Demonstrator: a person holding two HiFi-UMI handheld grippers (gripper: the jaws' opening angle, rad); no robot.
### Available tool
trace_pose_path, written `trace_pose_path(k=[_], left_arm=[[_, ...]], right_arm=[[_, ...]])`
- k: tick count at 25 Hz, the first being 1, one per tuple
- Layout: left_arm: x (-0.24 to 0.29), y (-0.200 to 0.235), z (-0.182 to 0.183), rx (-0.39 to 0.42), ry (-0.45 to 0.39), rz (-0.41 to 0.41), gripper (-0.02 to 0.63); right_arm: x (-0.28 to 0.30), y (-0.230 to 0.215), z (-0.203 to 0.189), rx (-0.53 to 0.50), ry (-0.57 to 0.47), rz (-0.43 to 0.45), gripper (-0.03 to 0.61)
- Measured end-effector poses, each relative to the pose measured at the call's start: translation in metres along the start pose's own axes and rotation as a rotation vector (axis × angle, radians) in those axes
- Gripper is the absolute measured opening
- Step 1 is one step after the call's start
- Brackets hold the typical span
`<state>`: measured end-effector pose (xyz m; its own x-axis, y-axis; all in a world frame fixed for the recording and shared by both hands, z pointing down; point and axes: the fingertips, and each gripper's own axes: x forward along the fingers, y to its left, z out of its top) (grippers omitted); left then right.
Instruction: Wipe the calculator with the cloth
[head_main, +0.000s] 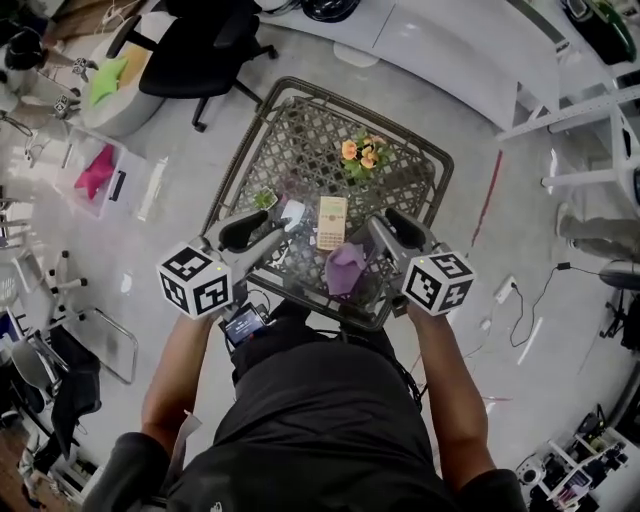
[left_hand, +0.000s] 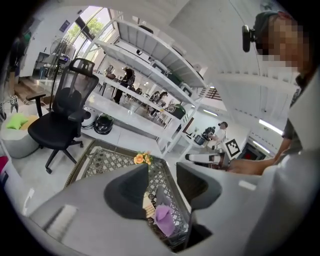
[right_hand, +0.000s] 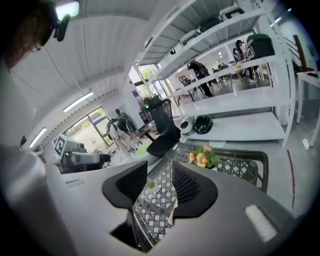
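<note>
Our dark shirt (head_main: 320, 430) fills the bottom of the head view. Above it we hold one tool in each hand, over the near edge of the desk (head_main: 250, 150).

We see the left hand-held gripper (head_main: 268, 225) at the middle left of the frame and the right hand-held gripper (head_main: 390, 228) at the middle right. Both are up in the air and touch nothing.

In the left gripper view, the left hand-held gripper (left_hand: 162, 172) has its jaws spread apart with nothing between them. In the right gripper view, the right hand-held gripper (right_hand: 159, 170) has its jaws spread apart too, and it is empty.

The calculator (head_main: 331, 222) lies flat on the desk, near the middle of the head view, between the two tools. The purple cloth (head_main: 345, 268) lies in a heap just below it in the frame. We cannot tell if they touch. We also see the cloth (left_hand: 164, 220) far down past the left jaws.

Orange flowers (head_main: 362, 153) sit higher up on the desk. A black chair (head_main: 205, 50) stands on the floor (head_main: 150, 300) at the upper left.
</note>
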<state>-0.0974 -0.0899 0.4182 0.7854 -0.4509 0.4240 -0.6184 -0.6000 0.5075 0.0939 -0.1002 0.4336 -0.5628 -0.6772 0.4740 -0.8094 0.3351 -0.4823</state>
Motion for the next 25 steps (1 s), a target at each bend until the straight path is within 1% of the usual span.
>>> trace_pose_path(k=[3,6,9,10,15,19,25], left_arm=[[-0.006,-0.006,0.015,0.009,-0.042,-0.003,0.213],[-0.014,-0.012,0.027,0.021,-0.078,-0.001,0.213],[-0.023,-0.022,0.037,0.038,-0.109,-0.004,0.213],[-0.026,-0.025,0.040,0.043,-0.118,-0.004,0.213],[-0.036,-0.041,0.043,0.061,-0.146,-0.007,0.213],[-0.041,-0.052,0.039,0.069,-0.150,-0.015,0.213],[-0.050,-0.059,0.034,0.070,-0.155,-0.005,0.213]], right_arm=[[-0.026,0.025,0.048,-0.030,-0.108,0.045,0.155],[-0.053,0.051,0.086,-0.084,-0.176,0.066,0.151],[-0.081,0.074,0.113,-0.141,-0.225,0.069,0.086],[-0.089,0.080,0.120,-0.157,-0.238,0.071,0.086],[-0.119,0.108,0.136,-0.210,-0.287,0.077,0.086],[-0.137,0.119,0.139,-0.216,-0.317,0.080,0.085],[-0.154,0.124,0.136,-0.211,-0.331,0.081,0.084]])
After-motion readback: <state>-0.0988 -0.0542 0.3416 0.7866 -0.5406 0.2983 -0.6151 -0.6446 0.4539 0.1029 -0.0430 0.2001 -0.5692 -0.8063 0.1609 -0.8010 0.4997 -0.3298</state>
